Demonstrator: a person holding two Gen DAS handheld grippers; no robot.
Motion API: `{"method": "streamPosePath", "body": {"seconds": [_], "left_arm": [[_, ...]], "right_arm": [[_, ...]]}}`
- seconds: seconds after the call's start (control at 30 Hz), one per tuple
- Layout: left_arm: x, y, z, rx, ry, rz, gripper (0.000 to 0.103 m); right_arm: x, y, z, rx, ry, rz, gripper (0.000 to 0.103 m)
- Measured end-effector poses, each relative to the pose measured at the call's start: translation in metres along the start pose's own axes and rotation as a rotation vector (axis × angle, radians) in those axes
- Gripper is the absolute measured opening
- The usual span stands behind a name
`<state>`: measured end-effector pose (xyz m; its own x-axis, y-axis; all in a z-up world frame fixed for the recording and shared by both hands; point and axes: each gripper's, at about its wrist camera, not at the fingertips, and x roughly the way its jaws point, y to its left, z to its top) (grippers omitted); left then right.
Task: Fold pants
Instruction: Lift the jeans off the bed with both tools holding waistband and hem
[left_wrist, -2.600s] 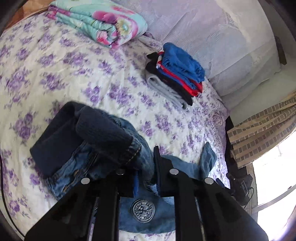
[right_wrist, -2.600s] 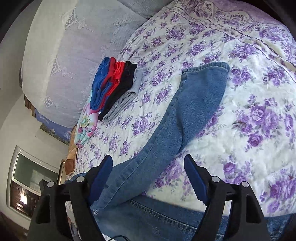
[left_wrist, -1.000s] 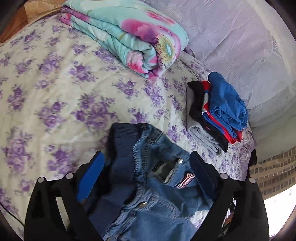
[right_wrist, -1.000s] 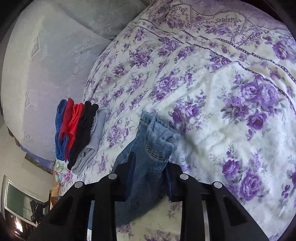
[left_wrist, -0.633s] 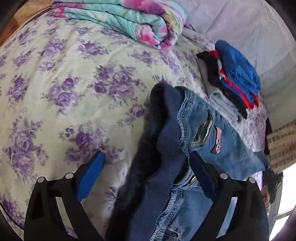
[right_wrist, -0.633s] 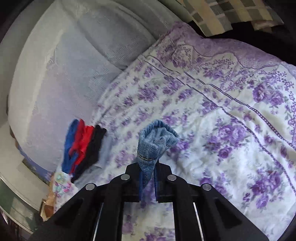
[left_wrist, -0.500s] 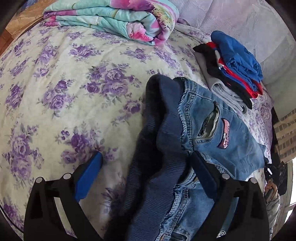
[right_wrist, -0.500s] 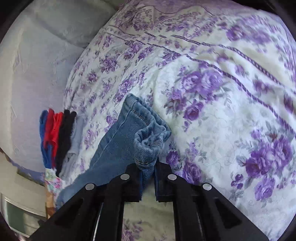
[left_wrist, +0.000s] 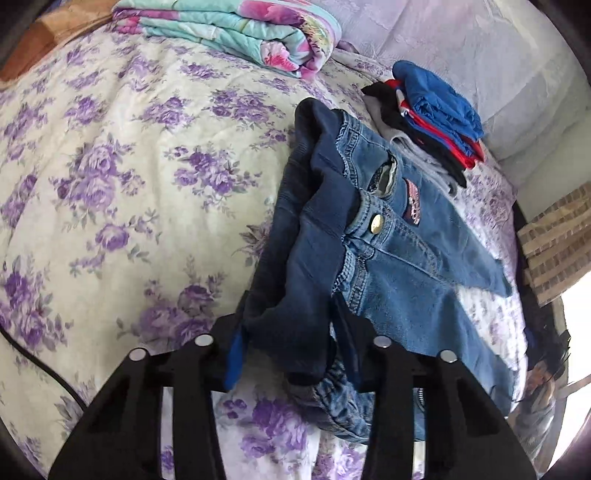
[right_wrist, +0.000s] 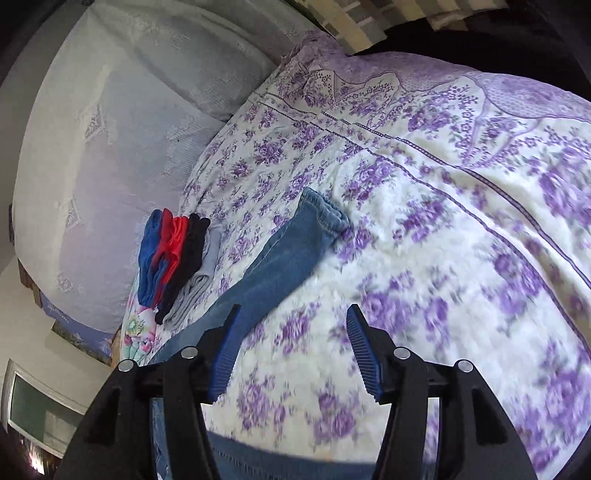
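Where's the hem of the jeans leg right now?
In the right wrist view the hem lies flat on the floral bedspread, up and left of centre, just right of the stack of folded clothes.

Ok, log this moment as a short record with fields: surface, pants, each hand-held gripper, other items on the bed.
surface: bed with purple floral bedspread
pants: blue jeans, waist end bunched, one leg laid out flat toward the cuff
left hand-held gripper: jaws have just been closing, now clamped on the dark waistband fabric of the jeans
right hand-held gripper: jaws have just been opening, nothing between them, cuff lies ahead on the bed
other items: folded floral blanket; stack of folded clothes, blue on top
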<state>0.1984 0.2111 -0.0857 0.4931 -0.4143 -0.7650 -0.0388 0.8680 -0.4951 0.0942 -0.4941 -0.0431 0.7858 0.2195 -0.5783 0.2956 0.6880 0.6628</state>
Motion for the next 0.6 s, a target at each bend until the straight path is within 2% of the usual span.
{"method": "streamPosePath", "body": {"seconds": [0.07, 0.13, 0.33, 0.43, 0.53, 0.6], "left_arm": [[-0.008, 0.003, -0.005, -0.036, -0.011, -0.049, 0.017], [-0.016, 0.001, -0.011, -0.027, -0.049, -0.045, 0.013], [-0.036, 0.016, -0.024, -0.151, -0.13, -0.145, 0.011], [-0.046, 0.026, -0.034, -0.206, -0.143, -0.188, 0.011], [-0.057, 0.028, -0.048, -0.226, -0.144, -0.184, 0.011], [-0.066, 0.03, -0.054, -0.232, -0.154, -0.183, 0.011]], "right_arm": [[-0.027, -0.001, -0.018, -0.02, -0.001, -0.012, 0.057], [-0.055, -0.004, -0.033, -0.043, -0.007, -0.036, 0.059], [-0.113, -0.032, -0.075, -0.047, 0.057, -0.19, 0.061], [-0.113, -0.056, -0.089, -0.014, 0.09, -0.208, 0.062], [-0.086, -0.074, -0.097, 0.028, 0.136, -0.129, 0.063], [-0.068, -0.077, -0.099, 0.014, 0.134, -0.113, 0.064]]}}
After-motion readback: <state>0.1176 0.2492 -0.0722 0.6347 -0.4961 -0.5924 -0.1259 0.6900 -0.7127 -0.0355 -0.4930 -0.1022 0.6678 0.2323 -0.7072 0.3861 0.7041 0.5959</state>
